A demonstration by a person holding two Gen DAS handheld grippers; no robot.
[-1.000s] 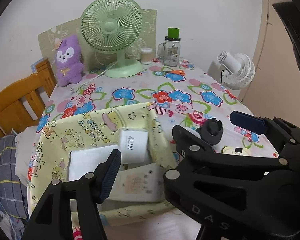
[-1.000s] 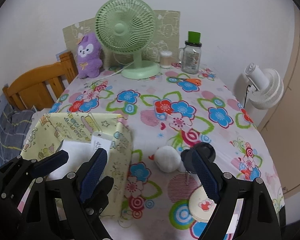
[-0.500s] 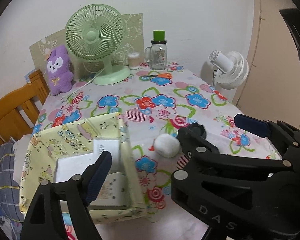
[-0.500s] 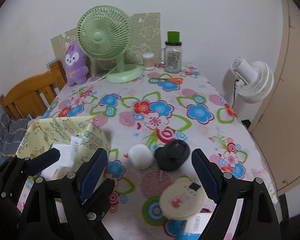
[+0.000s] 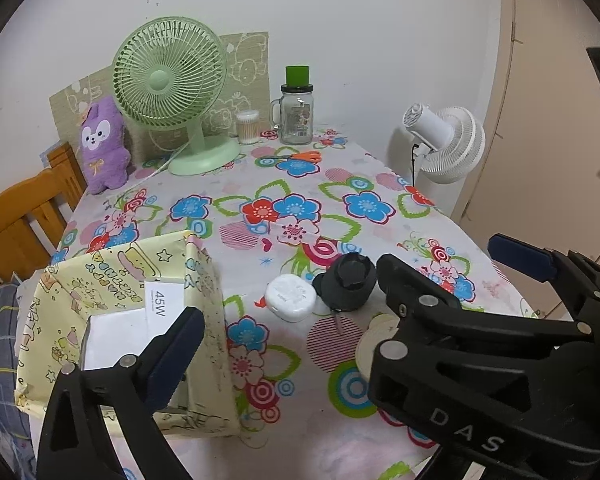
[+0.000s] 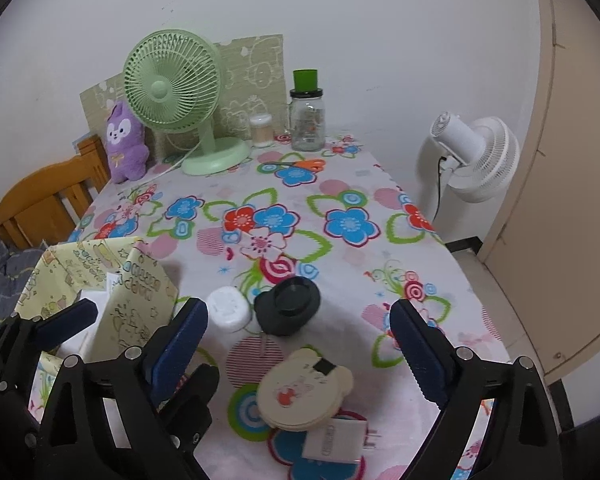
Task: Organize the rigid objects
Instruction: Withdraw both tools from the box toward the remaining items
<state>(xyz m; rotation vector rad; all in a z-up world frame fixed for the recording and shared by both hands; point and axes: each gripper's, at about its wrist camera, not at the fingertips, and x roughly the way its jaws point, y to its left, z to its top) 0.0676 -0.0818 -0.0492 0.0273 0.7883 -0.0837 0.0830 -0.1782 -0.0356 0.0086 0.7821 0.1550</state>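
The surface (image 6: 340, 184), under a flowered cloth, carries at its near left a yellow patterned box (image 5: 80, 292) in which white cartons, one marked 45W (image 5: 162, 300), are already seen. To the right of the box, four loose things are left out: a cream bear-shaped case (image 6: 304, 392) nearest, a black round object (image 6: 288, 308) beyond it, a white round case (image 6: 228, 306) touching or just beside the black one, and a white charger plug (image 6: 336, 442) at the near edge, partly under the bear case.

The right gripper (image 6: 296, 332) is held above these with its jaws wide apart and nothing between them. The left gripper (image 5: 340, 292) is likewise spread and empty, by the box's right wall.

A pick by the right gripper is judged to be the step in hand. The bear case is best taken first, since the plug is overlapped by it. Its flat disc should be approached low and squarely, gripped across the edge, then lifted clear of the box wall before release.
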